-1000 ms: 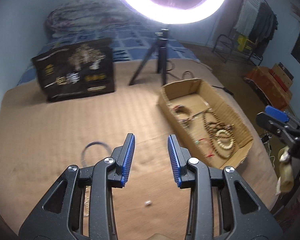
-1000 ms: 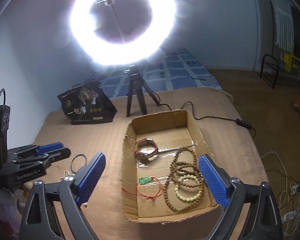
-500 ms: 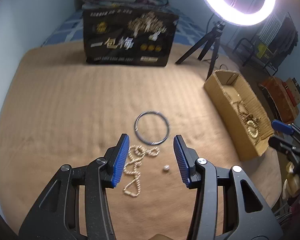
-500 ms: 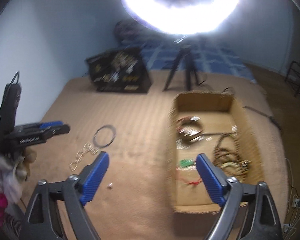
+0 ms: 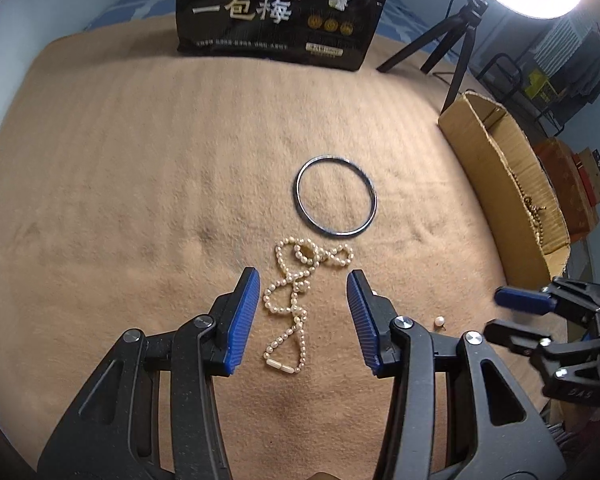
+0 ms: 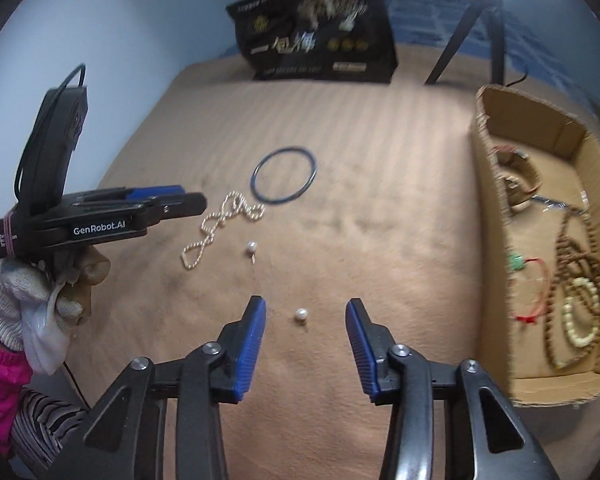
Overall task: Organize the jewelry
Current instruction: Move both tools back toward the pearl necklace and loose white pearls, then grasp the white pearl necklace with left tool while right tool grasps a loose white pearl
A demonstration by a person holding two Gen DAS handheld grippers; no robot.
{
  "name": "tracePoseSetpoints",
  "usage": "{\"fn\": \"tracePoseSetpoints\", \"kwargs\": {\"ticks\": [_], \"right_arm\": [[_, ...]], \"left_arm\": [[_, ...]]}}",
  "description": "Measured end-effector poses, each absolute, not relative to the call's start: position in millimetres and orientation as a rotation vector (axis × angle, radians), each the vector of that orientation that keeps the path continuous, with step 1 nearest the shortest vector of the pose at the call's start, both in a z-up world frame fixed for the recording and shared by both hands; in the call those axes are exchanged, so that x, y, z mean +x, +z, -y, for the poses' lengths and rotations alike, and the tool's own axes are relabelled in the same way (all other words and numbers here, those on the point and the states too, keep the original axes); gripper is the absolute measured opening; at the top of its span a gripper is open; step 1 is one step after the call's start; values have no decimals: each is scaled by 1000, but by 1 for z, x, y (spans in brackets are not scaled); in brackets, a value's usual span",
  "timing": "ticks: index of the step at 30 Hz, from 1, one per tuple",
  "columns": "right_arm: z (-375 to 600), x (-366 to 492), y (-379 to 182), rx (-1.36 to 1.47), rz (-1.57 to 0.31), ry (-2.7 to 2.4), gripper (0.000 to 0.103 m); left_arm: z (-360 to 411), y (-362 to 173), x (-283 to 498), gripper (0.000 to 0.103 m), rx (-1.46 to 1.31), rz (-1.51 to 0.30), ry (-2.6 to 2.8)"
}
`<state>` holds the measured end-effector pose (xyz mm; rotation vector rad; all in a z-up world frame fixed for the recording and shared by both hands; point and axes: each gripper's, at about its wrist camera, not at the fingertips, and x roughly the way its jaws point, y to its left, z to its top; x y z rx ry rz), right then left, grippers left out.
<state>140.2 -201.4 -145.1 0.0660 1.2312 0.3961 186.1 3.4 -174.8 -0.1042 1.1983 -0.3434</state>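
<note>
A pearl necklace (image 5: 296, 292) lies on the tan blanket, between the open fingers of my left gripper (image 5: 303, 282), which is empty. A dark metal bangle (image 5: 335, 200) lies just beyond it. In the right wrist view the necklace (image 6: 220, 228) and bangle (image 6: 284, 180) lie to the left. Two loose pearl earrings lie there: one (image 6: 252, 247) near the necklace, one (image 6: 301, 314) between the open fingers of my right gripper (image 6: 306, 310), which is empty. The cardboard box (image 6: 496, 240) on the right holds bead bracelets (image 6: 576, 280).
A black printed bag (image 5: 280, 12) stands at the far edge of the blanket. A ring light on a tripod (image 5: 456, 40) stands behind the box (image 5: 500, 168). The left gripper (image 6: 100, 216) shows at left in the right wrist view. The blanket (image 5: 120, 180) stretches left.
Both grippers swung left, away from the box, and came down toward the blanket. The left now straddles the pearl necklace; the right now straddles a loose pearl earring. Both stayed open.
</note>
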Motion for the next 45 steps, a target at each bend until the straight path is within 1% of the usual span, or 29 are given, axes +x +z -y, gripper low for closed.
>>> {"fn": "tracePoseSetpoints", "kwargs": {"ticks": [1, 7, 14, 20, 21, 24, 29, 32, 34, 35, 37, 45], "right_arm": [[200, 141, -149, 69, -1243, 400, 36], [189, 146, -168, 52, -1294, 400, 31], [184, 152, -176, 47, -1313, 400, 27], [180, 155, -182, 37, -1325, 399, 25], [180, 156, -183, 34, -1329, 398, 24], [179, 158, -188, 33, -1338, 390, 22], [172, 162, -191, 15, -1343, 377, 20], [171, 164, -193, 3, -1346, 363, 14], [170, 164, -193, 2, -1345, 354, 9], [170, 165, -194, 1, -1345, 351, 7], [165, 168, -197, 6, -1344, 349, 6], [171, 165, -189, 3, -1320, 344, 6]], "left_arm": [[-3, -177, 187, 43, -106, -1205, -345], [0, -188, 189, 42, -92, -1232, -343], [-1, -198, 195, 42, -84, -1253, -323], [5, -208, 199, 42, -49, -1267, -318], [6, -210, 199, 38, -40, -1267, -312], [8, -213, 201, 36, -32, -1265, -308], [10, -216, 204, 27, -25, -1257, -298], [9, -216, 205, 20, -22, -1253, -289], [8, -216, 206, 14, -21, -1252, -283], [6, -217, 205, 13, -24, -1251, -282], [3, -216, 205, 7, -26, -1248, -276], [-6, -210, 204, 5, -60, -1236, -281]]}}
